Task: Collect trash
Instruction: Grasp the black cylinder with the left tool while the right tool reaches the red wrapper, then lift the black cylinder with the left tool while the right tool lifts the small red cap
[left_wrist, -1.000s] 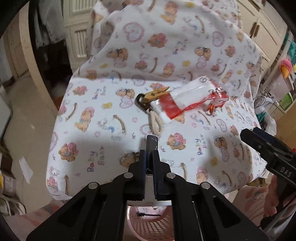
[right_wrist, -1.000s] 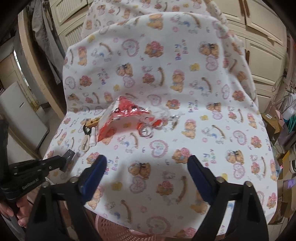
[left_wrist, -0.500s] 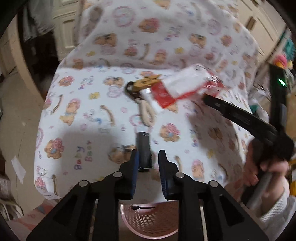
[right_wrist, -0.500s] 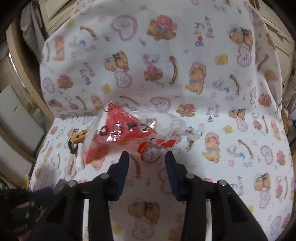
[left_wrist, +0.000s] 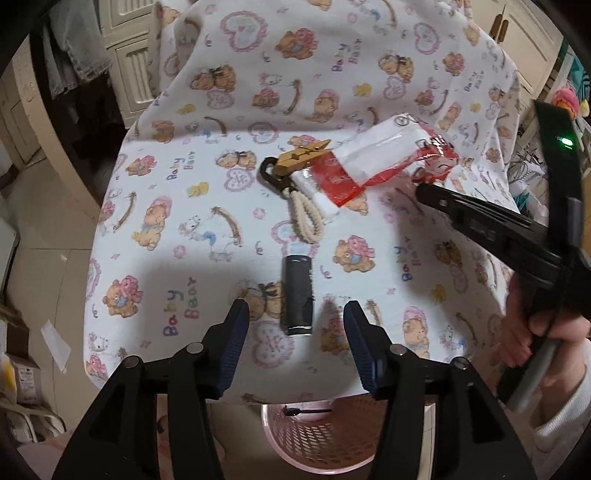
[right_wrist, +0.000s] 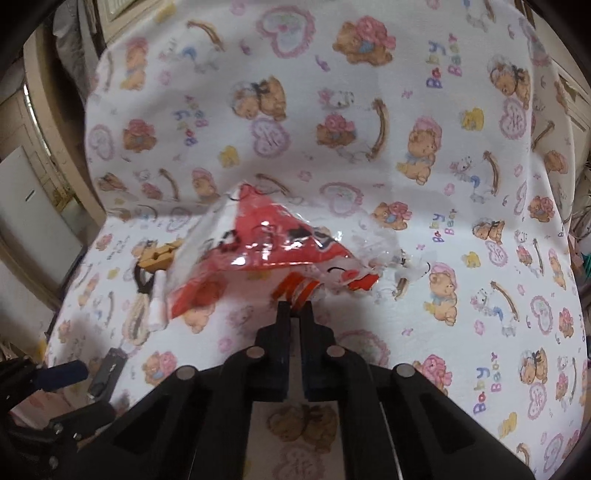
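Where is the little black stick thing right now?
In the left wrist view, the black stick lies on the teddy-bear cloth near its front edge, between the open fingers of the left tool, just below the beige cord loop.

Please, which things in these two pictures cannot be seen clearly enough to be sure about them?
- Pink basket, left wrist view: the sheet's edge and the left tool hide most of it; contents unclear.
- Orange item at the right tool, right wrist view: the shut fingers cover its near part; what it is stays unclear.
- Red wrapper: print blurred, unreadable.
- Black cylinder: no label legible.
- Wooden clothespin: wrapper overlaps its tip.
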